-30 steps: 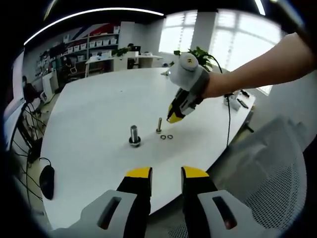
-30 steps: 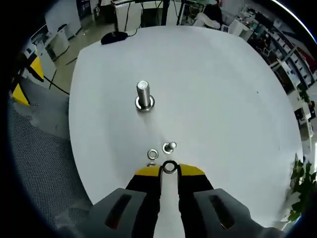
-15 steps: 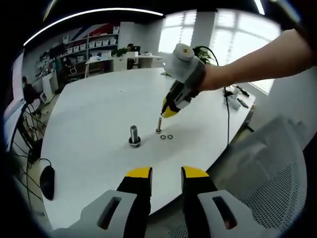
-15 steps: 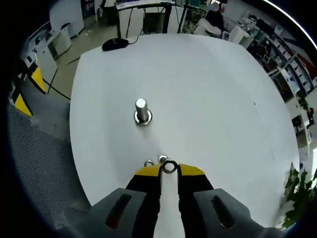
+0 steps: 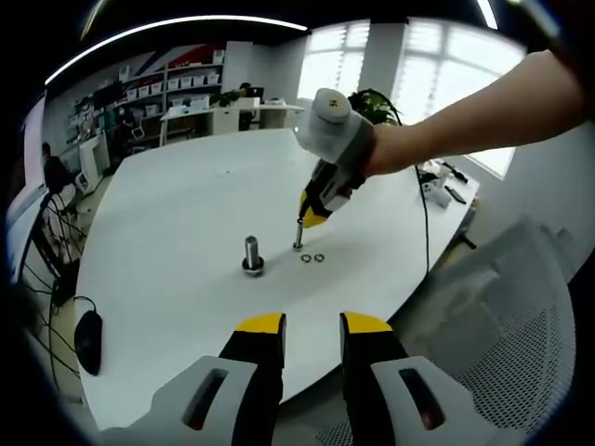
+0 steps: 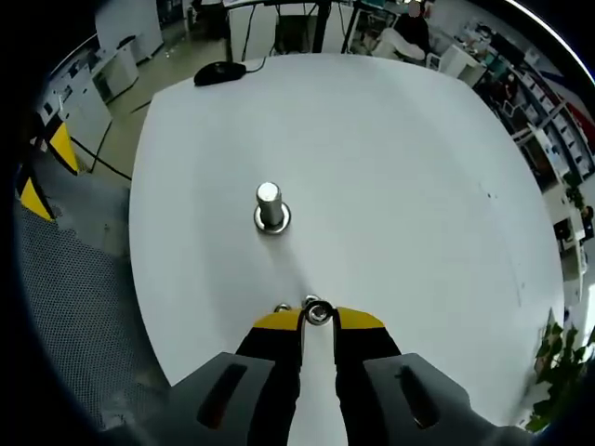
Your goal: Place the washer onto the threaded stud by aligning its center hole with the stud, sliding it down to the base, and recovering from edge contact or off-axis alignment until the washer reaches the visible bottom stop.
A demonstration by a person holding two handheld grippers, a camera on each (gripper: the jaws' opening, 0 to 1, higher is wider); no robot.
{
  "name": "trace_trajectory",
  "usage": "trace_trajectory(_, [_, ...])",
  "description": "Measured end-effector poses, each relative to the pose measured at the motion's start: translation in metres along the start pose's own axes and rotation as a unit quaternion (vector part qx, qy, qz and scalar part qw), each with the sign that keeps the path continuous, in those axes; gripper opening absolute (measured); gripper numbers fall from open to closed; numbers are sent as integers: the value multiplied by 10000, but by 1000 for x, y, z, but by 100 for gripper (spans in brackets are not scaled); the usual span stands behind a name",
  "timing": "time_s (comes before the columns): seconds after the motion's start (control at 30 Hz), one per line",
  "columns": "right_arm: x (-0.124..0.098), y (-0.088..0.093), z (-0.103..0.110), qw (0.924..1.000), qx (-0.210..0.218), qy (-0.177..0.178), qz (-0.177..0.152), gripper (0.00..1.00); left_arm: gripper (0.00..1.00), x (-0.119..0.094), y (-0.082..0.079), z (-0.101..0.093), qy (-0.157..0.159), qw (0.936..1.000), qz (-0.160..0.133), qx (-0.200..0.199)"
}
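A small threaded stud (image 5: 298, 234) stands upright on the white table (image 5: 186, 204), with two loose washers (image 5: 312, 257) just to its right. A thicker bolt (image 5: 252, 254) stands to its left on a washer at its base. My right gripper (image 5: 311, 218) hangs right above the small stud, shut on a washer. In the right gripper view the held washer (image 6: 318, 314) sits between the yellow tips of the right gripper (image 6: 318, 320), over the stud top (image 6: 310, 303). A loose washer (image 6: 280, 307) lies beside it; the thick bolt (image 6: 270, 204) is farther off. My left gripper (image 5: 313, 325) stays open near the table edge.
A black mouse (image 5: 88, 339) with its cable lies at the table's left end. Small items (image 5: 437, 186) sit at the far right edge. A grey mesh chair (image 5: 521, 353) stands beside the table. A person's arm (image 5: 483, 121) reaches in from the right.
My right gripper has carried the washer left and toward the small stud, ending right above its top. The left gripper has stayed still.
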State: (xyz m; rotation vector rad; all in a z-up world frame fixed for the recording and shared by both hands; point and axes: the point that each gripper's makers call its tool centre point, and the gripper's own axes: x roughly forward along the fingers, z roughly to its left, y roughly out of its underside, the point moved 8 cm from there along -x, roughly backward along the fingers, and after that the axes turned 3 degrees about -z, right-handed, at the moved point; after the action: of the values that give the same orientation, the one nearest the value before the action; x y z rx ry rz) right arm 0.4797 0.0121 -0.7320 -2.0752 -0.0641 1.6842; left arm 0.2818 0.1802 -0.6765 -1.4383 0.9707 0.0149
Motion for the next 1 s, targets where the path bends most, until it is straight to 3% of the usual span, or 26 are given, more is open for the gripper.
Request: trace_trajectory(1.0, [37,7,0,9992,-35,-190,355,14,21,1,1,-1,80,9999,49,-35])
